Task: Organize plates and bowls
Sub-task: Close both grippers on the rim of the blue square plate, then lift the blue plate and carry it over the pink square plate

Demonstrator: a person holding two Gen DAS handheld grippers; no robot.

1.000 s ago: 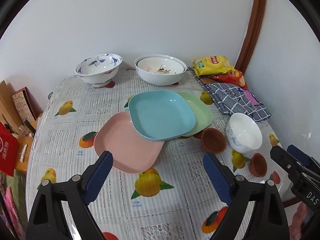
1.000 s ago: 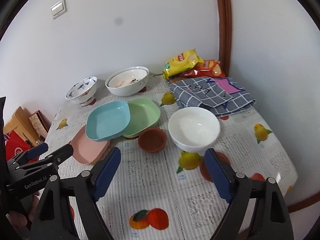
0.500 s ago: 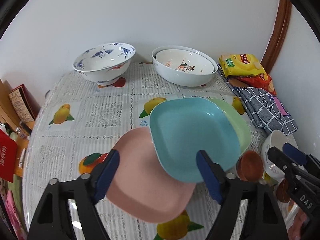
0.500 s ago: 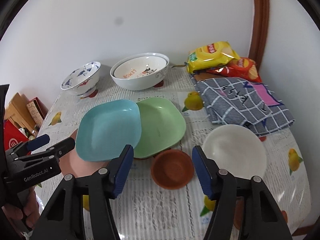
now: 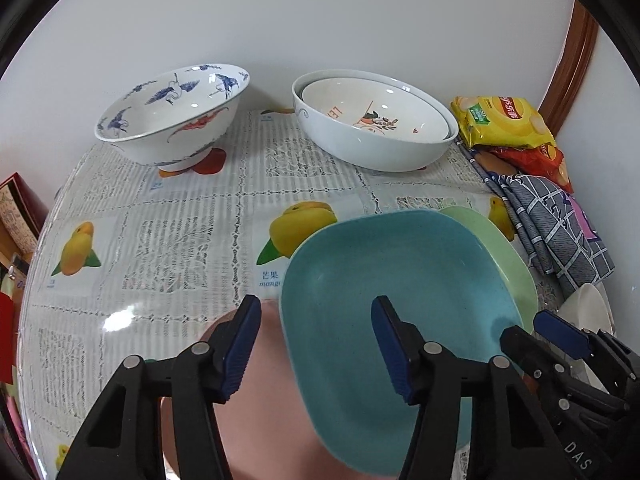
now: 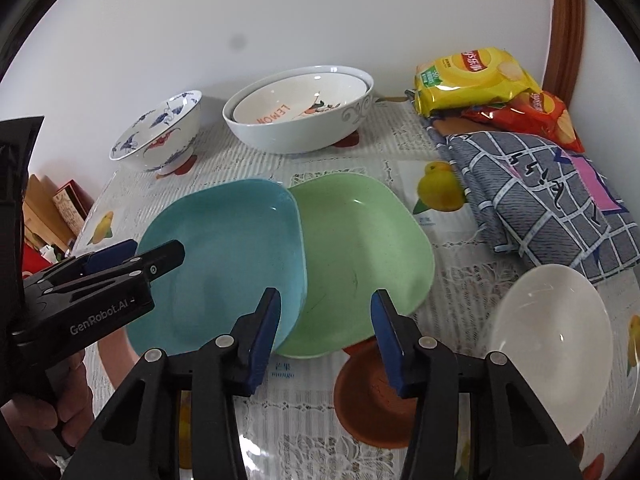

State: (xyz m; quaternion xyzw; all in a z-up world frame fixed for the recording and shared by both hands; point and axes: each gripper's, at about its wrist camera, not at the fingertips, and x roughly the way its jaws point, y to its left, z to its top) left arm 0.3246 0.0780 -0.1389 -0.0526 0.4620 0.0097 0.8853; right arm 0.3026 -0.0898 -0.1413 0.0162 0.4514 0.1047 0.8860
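Note:
Three square plates overlap on the table: a blue plate (image 5: 400, 292) (image 6: 224, 256) on top, a green plate (image 6: 360, 248) (image 5: 516, 264) under its right edge, a pink plate (image 5: 264, 424) under its left. My left gripper (image 5: 316, 340) is open, straddling the blue plate's near-left rim above the pink plate. My right gripper (image 6: 324, 332) is open over the near edges of the blue and green plates. A small brown bowl (image 6: 368, 400) and a white bowl (image 6: 556, 340) sit at the near right.
A blue-patterned bowl (image 5: 172, 116) and two nested white bowls (image 5: 376, 120) stand by the back wall. Chip bags (image 6: 472, 76) and a folded checked cloth (image 6: 540, 192) lie at the right. Boxes (image 5: 16, 208) stand past the table's left edge.
Both grippers have moved forward and down toward the plate stack. Their jaws have narrowed somewhat but stay open. The plates and bowls have not moved.

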